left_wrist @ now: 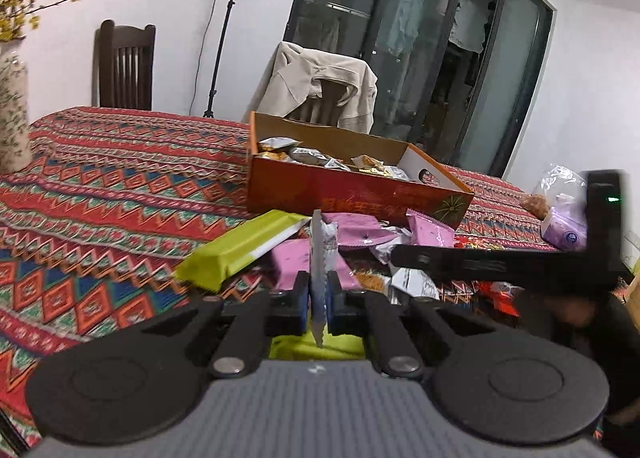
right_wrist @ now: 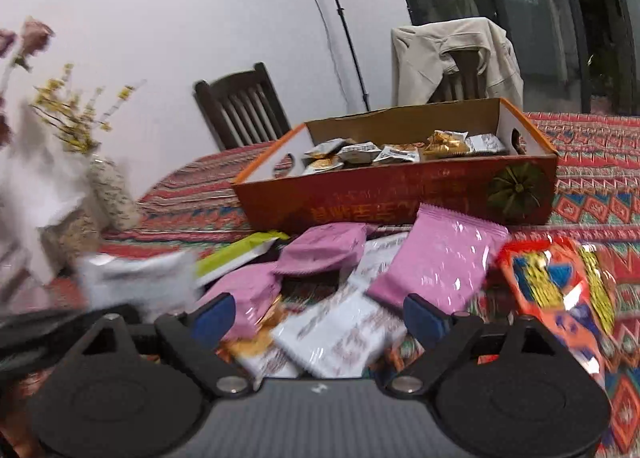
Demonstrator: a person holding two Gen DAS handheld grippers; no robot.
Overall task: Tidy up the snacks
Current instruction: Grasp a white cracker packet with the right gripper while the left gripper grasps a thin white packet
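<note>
My left gripper [left_wrist: 319, 292] is shut on a thin silver snack packet [left_wrist: 318, 246], held edge-on and upright above the pile. Behind it lie a green bar pack [left_wrist: 240, 246] and pink packets [left_wrist: 352, 227]. An orange cardboard box [left_wrist: 352, 194] holding several small packets stands just beyond. My right gripper [right_wrist: 318, 318] is open over the pile, and its blue pads [right_wrist: 212, 316] press on nothing. A white packet [right_wrist: 340, 334] lies below, between them. Pink packets [right_wrist: 436, 270] and a red packet [right_wrist: 560, 286] lie in front of the box [right_wrist: 400, 202].
The table wears a red patterned cloth [left_wrist: 100, 186]. A vase with yellow flowers [left_wrist: 12, 110] stands at the left. Behind the table are a dark wooden chair [left_wrist: 125, 66] and a chair with a beige jacket [left_wrist: 320, 86]. A clear plastic bag [left_wrist: 560, 210] lies at the right.
</note>
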